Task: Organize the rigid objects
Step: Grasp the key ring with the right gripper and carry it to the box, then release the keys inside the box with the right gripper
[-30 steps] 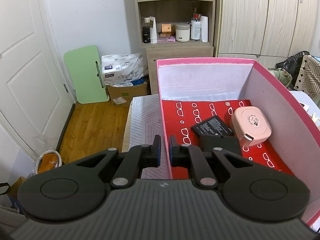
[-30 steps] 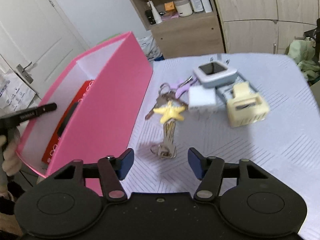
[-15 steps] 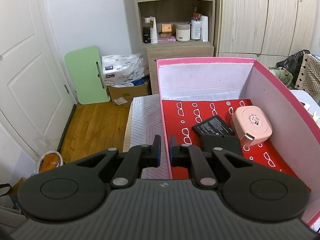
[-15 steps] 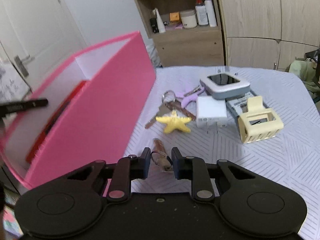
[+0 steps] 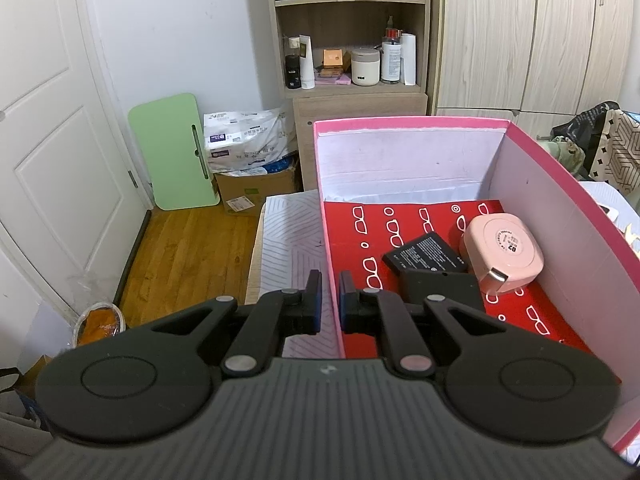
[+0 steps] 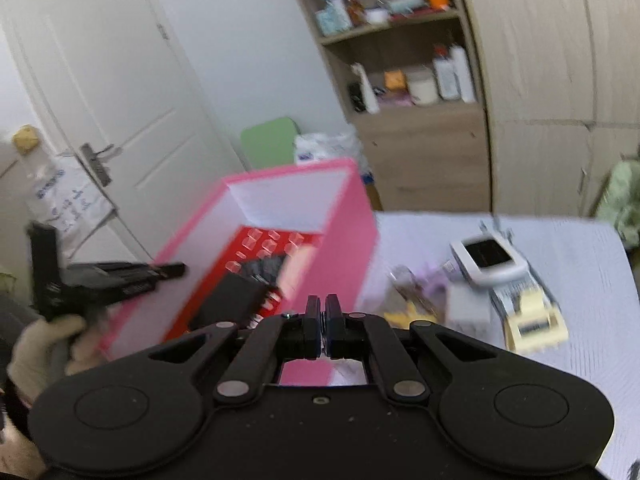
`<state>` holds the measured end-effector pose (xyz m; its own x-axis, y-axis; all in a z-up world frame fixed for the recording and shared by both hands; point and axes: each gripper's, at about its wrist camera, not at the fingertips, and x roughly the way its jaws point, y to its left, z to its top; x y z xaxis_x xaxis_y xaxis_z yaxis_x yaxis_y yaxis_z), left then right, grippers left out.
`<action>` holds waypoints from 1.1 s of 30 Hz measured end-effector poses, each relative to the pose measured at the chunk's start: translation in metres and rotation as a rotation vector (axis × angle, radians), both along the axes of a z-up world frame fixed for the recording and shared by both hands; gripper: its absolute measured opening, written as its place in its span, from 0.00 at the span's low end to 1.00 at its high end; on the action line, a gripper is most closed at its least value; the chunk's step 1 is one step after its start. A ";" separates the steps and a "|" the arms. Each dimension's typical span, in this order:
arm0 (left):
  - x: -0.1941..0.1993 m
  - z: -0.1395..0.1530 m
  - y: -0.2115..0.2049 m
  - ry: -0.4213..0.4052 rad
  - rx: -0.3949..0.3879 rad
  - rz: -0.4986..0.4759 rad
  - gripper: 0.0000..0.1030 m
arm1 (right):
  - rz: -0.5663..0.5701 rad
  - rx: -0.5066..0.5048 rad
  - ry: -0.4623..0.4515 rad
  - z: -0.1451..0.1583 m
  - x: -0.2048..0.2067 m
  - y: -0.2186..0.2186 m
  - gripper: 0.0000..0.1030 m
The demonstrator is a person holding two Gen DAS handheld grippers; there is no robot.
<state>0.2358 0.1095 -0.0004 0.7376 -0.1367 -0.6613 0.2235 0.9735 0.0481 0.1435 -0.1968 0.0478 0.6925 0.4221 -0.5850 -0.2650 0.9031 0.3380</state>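
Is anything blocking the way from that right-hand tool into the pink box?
Only the pink box itself: its near wall rises between the right tool and the red floor inside, so the tool must pass over the rim. The top is open. The left tool grips the opposite wall, clear of that path.

Pink box (image 5: 560, 168), white inner walls; red liner (image 5: 400, 232) inside it with white spectacle motifs. In the box: pale pink case (image 5: 506, 252), black battery (image 5: 426, 256). Beside box: white cloth (image 5: 292, 240), grey chevron stripes.
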 end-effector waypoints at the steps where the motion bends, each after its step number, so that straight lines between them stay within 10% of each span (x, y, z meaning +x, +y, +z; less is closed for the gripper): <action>1: 0.000 0.000 0.000 0.000 0.000 0.000 0.08 | 0.012 -0.004 -0.017 0.009 0.000 0.004 0.05; 9: 0.000 0.000 0.000 0.000 -0.003 0.000 0.08 | 0.179 -0.045 -0.076 0.057 0.008 0.044 0.05; 33: -0.001 0.001 -0.003 -0.007 0.033 -0.009 0.08 | 0.283 -0.296 0.231 -0.037 0.102 0.121 0.03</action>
<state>0.2346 0.1063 0.0007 0.7414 -0.1215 -0.6600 0.2314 0.9695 0.0815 0.2453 -0.0754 0.0113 0.4115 0.3673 -0.8342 -0.4632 0.8725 0.1556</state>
